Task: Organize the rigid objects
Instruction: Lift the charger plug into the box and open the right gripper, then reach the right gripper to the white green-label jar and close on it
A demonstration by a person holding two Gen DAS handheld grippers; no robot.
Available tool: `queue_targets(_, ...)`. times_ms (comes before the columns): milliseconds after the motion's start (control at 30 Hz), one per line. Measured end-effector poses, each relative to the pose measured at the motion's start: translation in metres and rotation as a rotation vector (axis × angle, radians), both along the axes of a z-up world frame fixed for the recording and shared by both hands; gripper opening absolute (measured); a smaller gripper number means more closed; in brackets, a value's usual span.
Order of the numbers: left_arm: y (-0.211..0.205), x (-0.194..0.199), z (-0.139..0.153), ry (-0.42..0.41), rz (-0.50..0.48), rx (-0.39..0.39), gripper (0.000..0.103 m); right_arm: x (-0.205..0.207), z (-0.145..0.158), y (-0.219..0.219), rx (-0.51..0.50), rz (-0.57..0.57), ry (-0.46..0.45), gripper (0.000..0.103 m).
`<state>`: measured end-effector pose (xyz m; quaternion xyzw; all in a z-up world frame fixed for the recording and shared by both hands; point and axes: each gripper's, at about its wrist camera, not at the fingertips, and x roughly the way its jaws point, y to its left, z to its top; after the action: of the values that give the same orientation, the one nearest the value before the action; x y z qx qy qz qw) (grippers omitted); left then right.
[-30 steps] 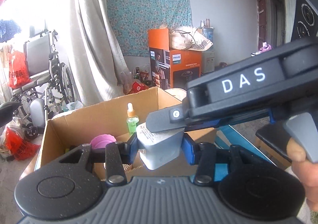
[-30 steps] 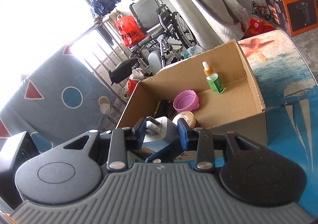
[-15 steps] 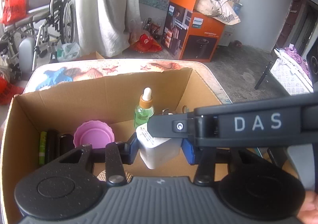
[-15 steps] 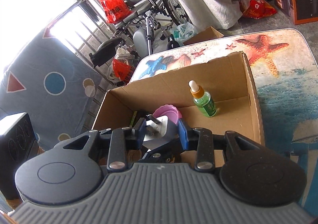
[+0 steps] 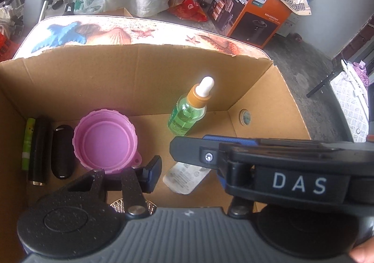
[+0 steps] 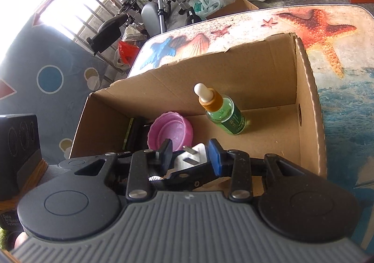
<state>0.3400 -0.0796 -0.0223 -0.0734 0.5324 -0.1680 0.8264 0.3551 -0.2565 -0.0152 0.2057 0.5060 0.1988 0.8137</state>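
A white plug adapter (image 5: 185,176) lies on the floor of the open cardboard box (image 5: 140,71), below and between my left gripper's spread fingers. My left gripper (image 5: 187,170) is open and empty just above it. My right gripper (image 6: 190,154) is also open, its blue pads apart on either side of the adapter (image 6: 194,158), not gripping it; it crosses the left wrist view as a black bar (image 5: 268,167). A green dropper bottle (image 5: 189,111) stands upright in the box, and it also shows in the right wrist view (image 6: 222,111).
In the box are a pink lid (image 5: 106,141), a black oval case (image 5: 63,151), a black tube (image 5: 39,148), a green stick (image 5: 28,143) and a mesh strainer (image 5: 119,205). The box sits on a sea-print table (image 6: 327,36). A black speaker (image 6: 18,146) stands at left.
Both grippers swung down over the box with the adapter held between them. Both have opened and the adapter now lies on the box floor.
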Motion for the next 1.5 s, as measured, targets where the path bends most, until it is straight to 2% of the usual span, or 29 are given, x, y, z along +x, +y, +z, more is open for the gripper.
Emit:
queue_targets(133, 0.000, -0.002, 0.000, -0.007, 0.006, -0.002, 0.052, 0.000, -0.001, 0.001, -0.003, 0.000, -0.001, 0.034)
queue_targets(300, -0.004, -0.015, 0.019, -0.093, 0.004, 0.016, 0.067, -0.012, 0.014, -0.006, 0.019, -0.016, -0.063, 0.034)
queue_targets(400, -0.004, -0.030, 0.035, -0.142, -0.005, 0.016, 0.070, -0.031, 0.036, -0.017, 0.046, -0.043, -0.126, 0.034)
queue_targets(533, 0.005, -0.066, 0.063, -0.234, 0.001, -0.024, 0.075, -0.078, 0.073, -0.036, 0.098, -0.094, -0.260, 0.036)
queue_targets(600, 0.011, -0.089, 0.079, -0.290, -0.008, -0.039, 0.084, -0.111, 0.090, -0.044, 0.107, -0.124, -0.345, 0.042)
queue_targets(633, 0.014, -0.104, 0.087, -0.327, -0.011, -0.042, 0.085, -0.128, 0.097, -0.048, 0.105, -0.139, -0.379, 0.043)
queue_targets(767, 0.025, -0.156, 0.110, -0.431, -0.057, -0.052, 0.096, -0.192, 0.112, -0.054, 0.106, -0.183, -0.460, 0.051)
queue_targets(900, 0.035, -0.196, 0.113, -0.446, -0.086, -0.059, 0.099, -0.241, 0.109, -0.051, 0.136, -0.199, -0.468, 0.054)
queue_targets(1067, 0.053, -0.239, 0.099, -0.479, -0.084, 0.013, 0.101, -0.280, 0.093, -0.042, 0.164, -0.201, -0.433, 0.055)
queue_targets(1267, 0.082, -0.272, 0.085, -0.508, -0.012, 0.067, 0.101, -0.287, 0.079, -0.010, 0.165, -0.154, -0.368, 0.055)
queue_targets(1500, 0.111, -0.276, 0.069, -0.494, 0.075, 0.086, 0.101, -0.275, 0.077, 0.041, 0.173, -0.038, -0.324, 0.055)
